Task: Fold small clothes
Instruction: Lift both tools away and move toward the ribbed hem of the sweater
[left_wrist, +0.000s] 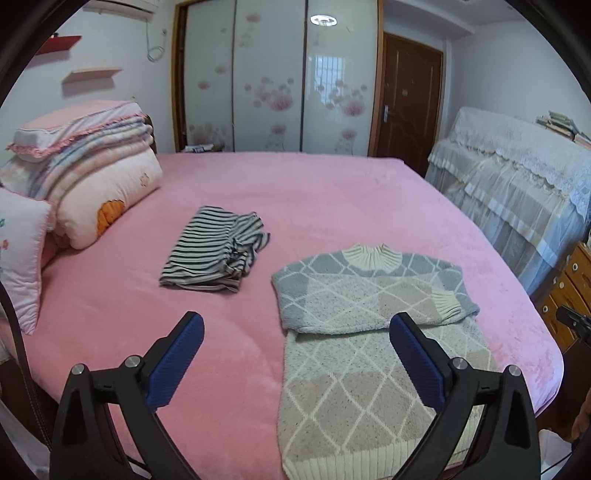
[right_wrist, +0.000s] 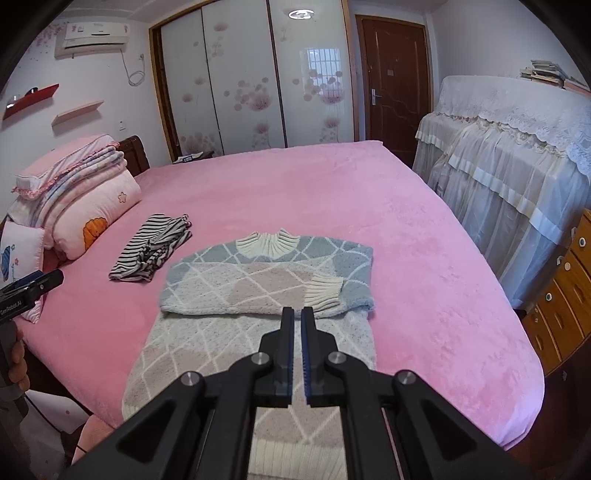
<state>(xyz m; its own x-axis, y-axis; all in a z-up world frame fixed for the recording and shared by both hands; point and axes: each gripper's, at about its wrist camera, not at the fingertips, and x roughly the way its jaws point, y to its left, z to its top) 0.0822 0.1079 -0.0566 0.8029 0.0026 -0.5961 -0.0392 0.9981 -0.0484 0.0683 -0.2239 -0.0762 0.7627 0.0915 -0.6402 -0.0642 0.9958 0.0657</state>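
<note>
A diamond-patterned knit sweater (left_wrist: 365, 332) (right_wrist: 258, 295) lies flat on the pink bed, collar to the far side, both sleeves folded across its chest. A folded black-and-white striped garment (left_wrist: 218, 251) (right_wrist: 151, 247) lies to its left. My left gripper (left_wrist: 295, 325) hangs above the bed's near edge, open wide with nothing between its blue pads; the sweater's left side shows between them. My right gripper (right_wrist: 297, 314) hovers over the sweater's lower half, shut on nothing. The left gripper (right_wrist: 33, 286) also shows at the left edge of the right wrist view, held by a hand.
The pink bed (left_wrist: 332, 192) (right_wrist: 424, 258) fills the room's middle. Stacked quilts and pillows (left_wrist: 92, 177) (right_wrist: 77, 195) sit at its left. A lace-covered piece of furniture (left_wrist: 517, 177) (right_wrist: 509, 155) and a wooden drawer chest (right_wrist: 565, 288) stand to the right. Wardrobe (left_wrist: 273, 74) and door (right_wrist: 395, 74) lie beyond.
</note>
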